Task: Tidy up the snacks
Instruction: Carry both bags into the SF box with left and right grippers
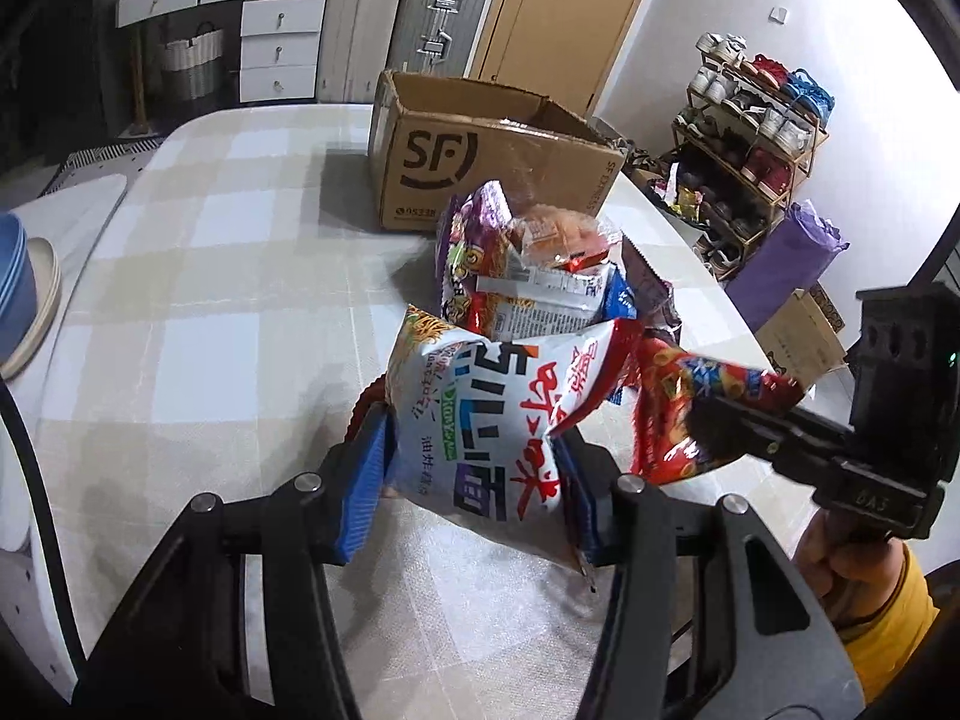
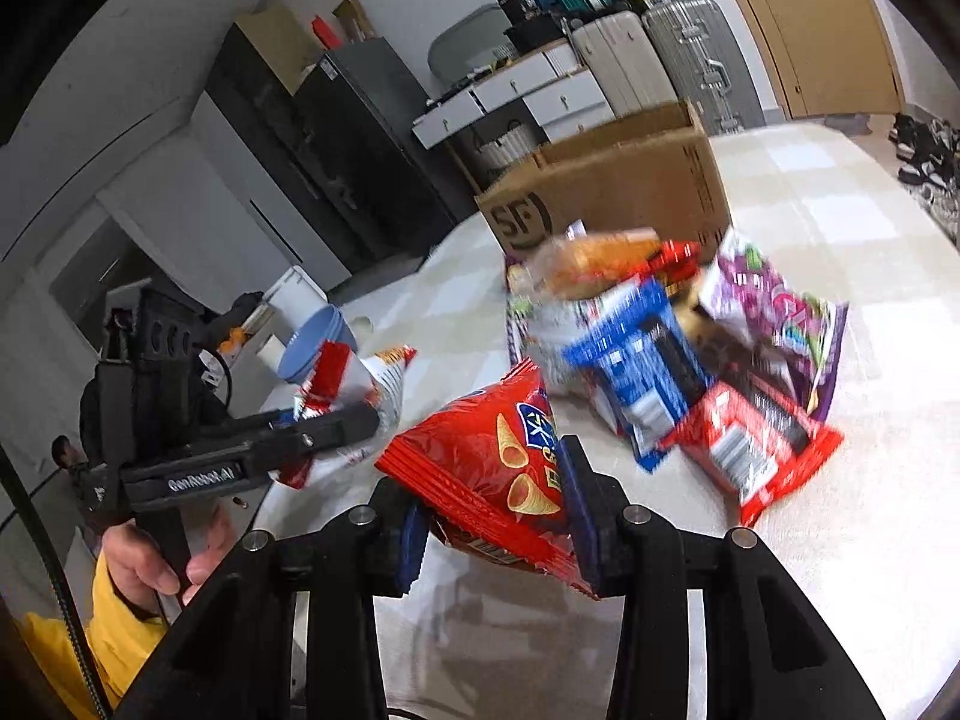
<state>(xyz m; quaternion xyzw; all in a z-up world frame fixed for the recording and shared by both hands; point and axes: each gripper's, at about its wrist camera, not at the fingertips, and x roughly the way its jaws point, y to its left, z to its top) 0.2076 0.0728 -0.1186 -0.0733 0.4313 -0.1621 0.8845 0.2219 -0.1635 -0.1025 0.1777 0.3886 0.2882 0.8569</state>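
My left gripper (image 1: 474,480) is shut on a white noodle-snack bag (image 1: 480,414) with red and black lettering, held above the checked tablecloth. My right gripper (image 2: 495,516) is shut on a red corn-snack bag (image 2: 498,462); it shows at the right of the left wrist view (image 1: 678,420) too. The left gripper with its white bag (image 2: 348,390) shows at the left of the right wrist view. A pile of snack packets (image 1: 540,264) lies on the table in front of an open SF cardboard box (image 1: 480,162), also seen in the right wrist view (image 2: 612,192).
The pile holds purple (image 2: 774,312), blue (image 2: 636,360) and red (image 2: 756,444) packets and a wrapped bun (image 2: 600,258). Blue bowls and a plate (image 1: 24,300) stand at the table's left edge. A shoe rack (image 1: 750,138), a purple roll (image 1: 780,258) and a floor box stand off the right side.
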